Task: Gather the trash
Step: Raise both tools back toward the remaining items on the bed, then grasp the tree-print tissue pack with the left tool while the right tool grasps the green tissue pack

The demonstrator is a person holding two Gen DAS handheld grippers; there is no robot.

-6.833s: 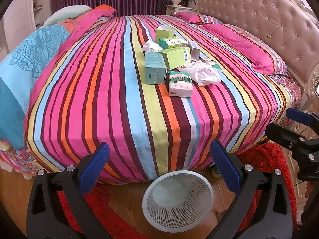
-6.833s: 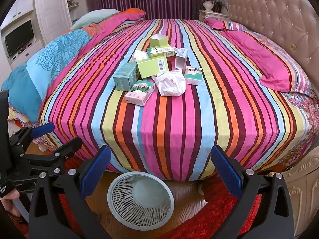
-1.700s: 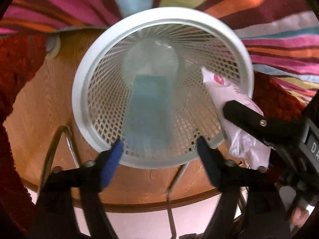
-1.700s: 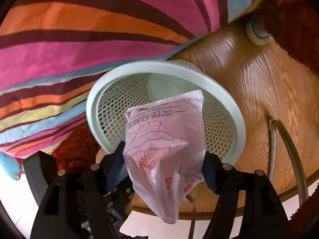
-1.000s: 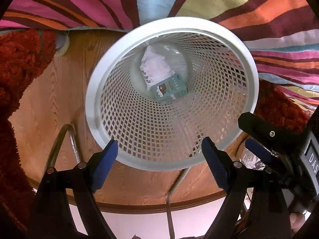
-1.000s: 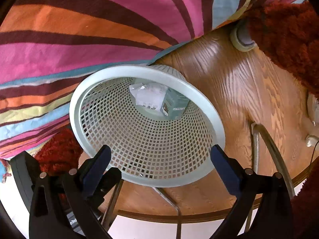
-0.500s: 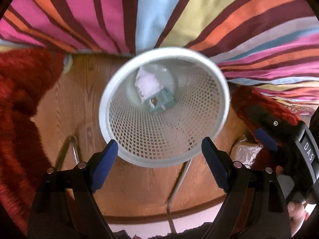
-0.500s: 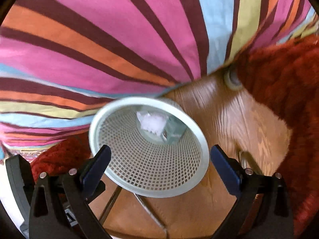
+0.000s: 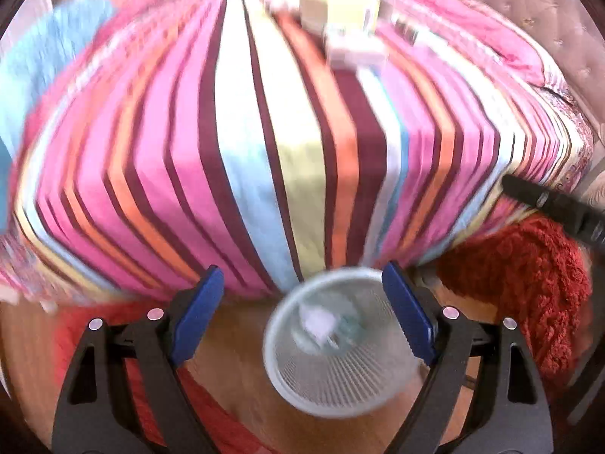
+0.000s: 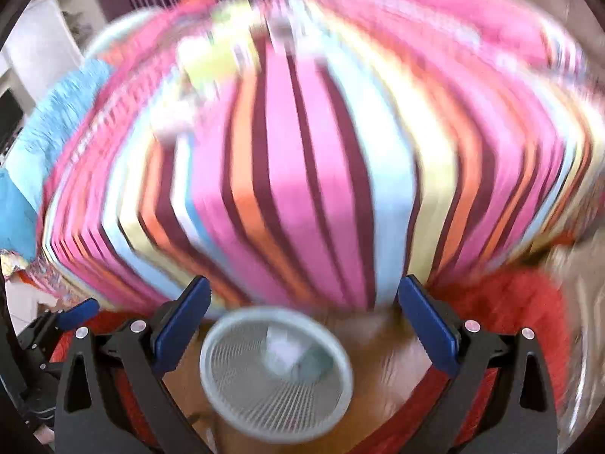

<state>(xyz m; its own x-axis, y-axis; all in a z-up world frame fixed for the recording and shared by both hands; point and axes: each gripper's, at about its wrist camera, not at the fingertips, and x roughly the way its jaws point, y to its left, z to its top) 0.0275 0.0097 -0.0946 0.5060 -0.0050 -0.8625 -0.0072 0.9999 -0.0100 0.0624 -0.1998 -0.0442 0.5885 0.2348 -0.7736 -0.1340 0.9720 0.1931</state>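
Striped bedspread [image 9: 264,151], red rug [image 9: 529,276]

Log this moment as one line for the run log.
left gripper: open, empty | right gripper: open, empty | basket: on floor by bed, bag and box inside | boxes: remaining on bed

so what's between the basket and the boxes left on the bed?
Only bare striped bedspread, in both wrist views, between the basket and the boxes. Blurred, though.

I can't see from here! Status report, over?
Left gripper open, empty. Right gripper open, empty. Basket holds two bits of trash; blurry boxes wait on bed. Nothing blocking.
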